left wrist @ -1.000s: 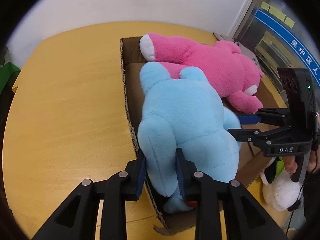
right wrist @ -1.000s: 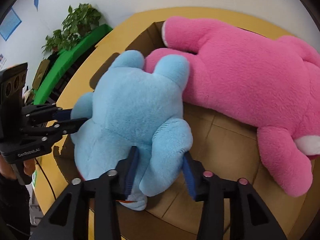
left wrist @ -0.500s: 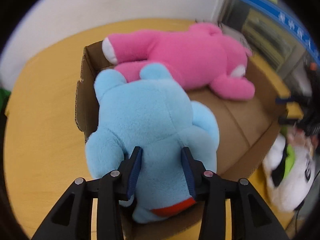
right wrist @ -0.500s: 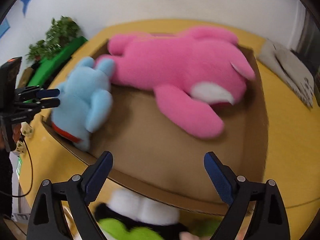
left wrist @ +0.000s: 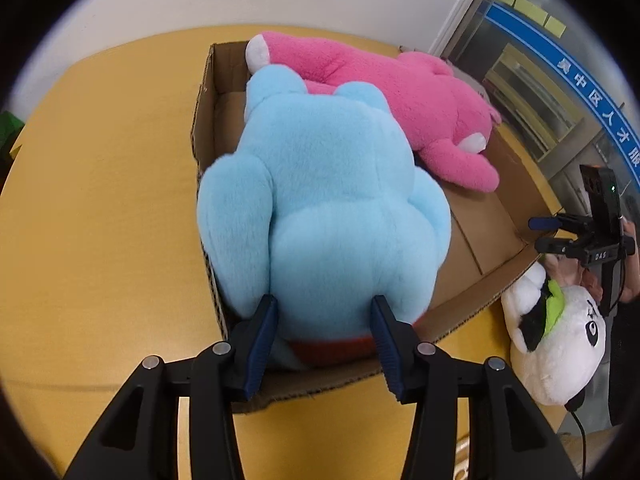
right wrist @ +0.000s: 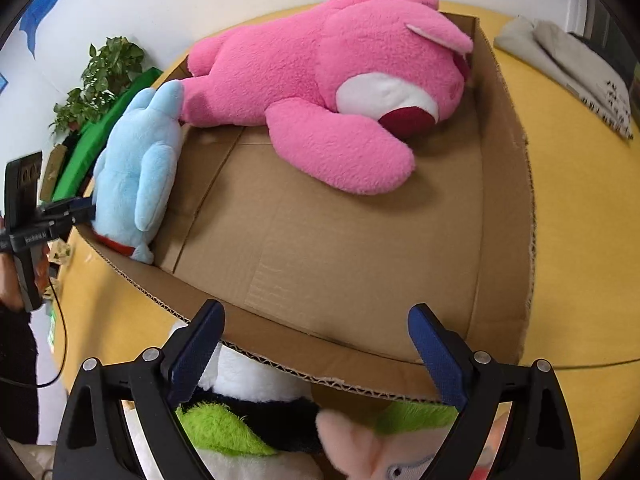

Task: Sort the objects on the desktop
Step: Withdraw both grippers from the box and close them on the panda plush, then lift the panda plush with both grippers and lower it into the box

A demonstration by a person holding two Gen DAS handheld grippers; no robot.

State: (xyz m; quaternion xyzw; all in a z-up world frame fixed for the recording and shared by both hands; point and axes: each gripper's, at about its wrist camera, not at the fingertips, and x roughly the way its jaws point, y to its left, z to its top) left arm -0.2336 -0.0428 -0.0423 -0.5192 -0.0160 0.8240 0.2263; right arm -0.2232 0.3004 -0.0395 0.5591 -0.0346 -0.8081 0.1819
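Spreading across most of both views, the yellow table [left wrist: 100, 208] carries a shallow cardboard box [right wrist: 360, 248] that already holds two toys. Along the far wall lies the pink plush bear [right wrist: 320, 80], stretched lengthwise across the box. At the left end sits the blue plush [left wrist: 320, 208], rump toward the left gripper [left wrist: 324, 340], ears pointing away, one side bulging over the box's edge. Outside the near wall, directly under the right gripper [right wrist: 316, 344], lies the black-and-white plush [right wrist: 248, 376] with green trim, touching the cardboard.

The left jaws are spread about as wide as the blue toy's base and bracket it; whether the pads actually press the fur cannot be told. The right jaws stand wide apart and empty, tilted down over the black-and-white toy, which lies across the gap between them. The right hand is plainly the nearer one, so the next grasp likely falls to it, with a short drop before closing.
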